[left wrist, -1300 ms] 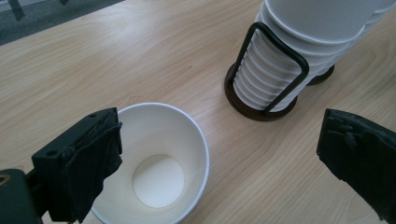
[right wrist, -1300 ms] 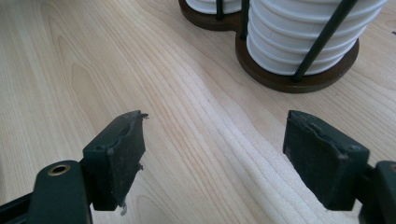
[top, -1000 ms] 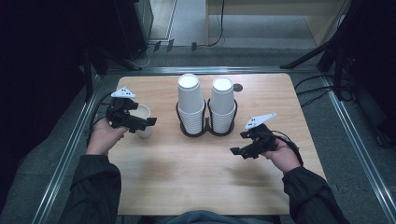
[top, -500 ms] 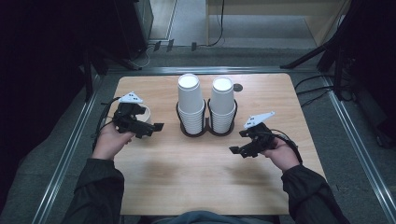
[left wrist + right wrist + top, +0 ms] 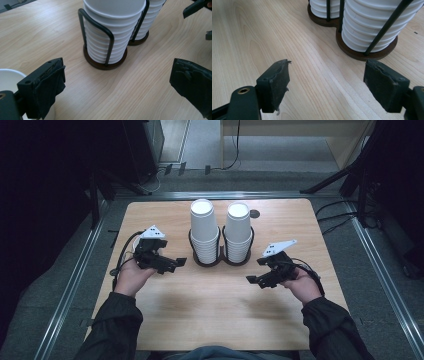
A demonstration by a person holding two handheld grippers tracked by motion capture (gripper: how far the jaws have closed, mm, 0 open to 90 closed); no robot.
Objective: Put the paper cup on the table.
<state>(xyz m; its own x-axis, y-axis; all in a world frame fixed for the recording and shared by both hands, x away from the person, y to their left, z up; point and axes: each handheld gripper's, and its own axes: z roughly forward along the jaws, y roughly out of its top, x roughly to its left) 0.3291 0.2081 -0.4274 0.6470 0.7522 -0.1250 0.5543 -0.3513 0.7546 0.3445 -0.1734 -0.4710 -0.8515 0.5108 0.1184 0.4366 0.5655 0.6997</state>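
Note:
Two stacks of white paper cups, left stack [image 5: 202,227] and right stack [image 5: 237,227], stand upside down in a black wire double holder [image 5: 221,263] with dark round bases at the table's middle back. My left gripper [image 5: 173,265] hovers open left of the holder, its jaws wide apart and pointing at the near stack [image 5: 112,32]. A single white cup [image 5: 8,76] stands just outside its left jaw. On the other side of the holder my right gripper [image 5: 256,271] is held open, with bare wood between its jaws [image 5: 329,87] and the stack [image 5: 374,27] just ahead.
The wooden table [image 5: 210,315] has free room in front of the holder. A small dark hole [image 5: 255,213] sits at the back right of the tabletop. Metal rails and cables run around the table's edges. The person's forearms come in from the bottom.
My left gripper has moved right and lower, away from the single white cup and toward the holder. The right gripper has stayed in place.

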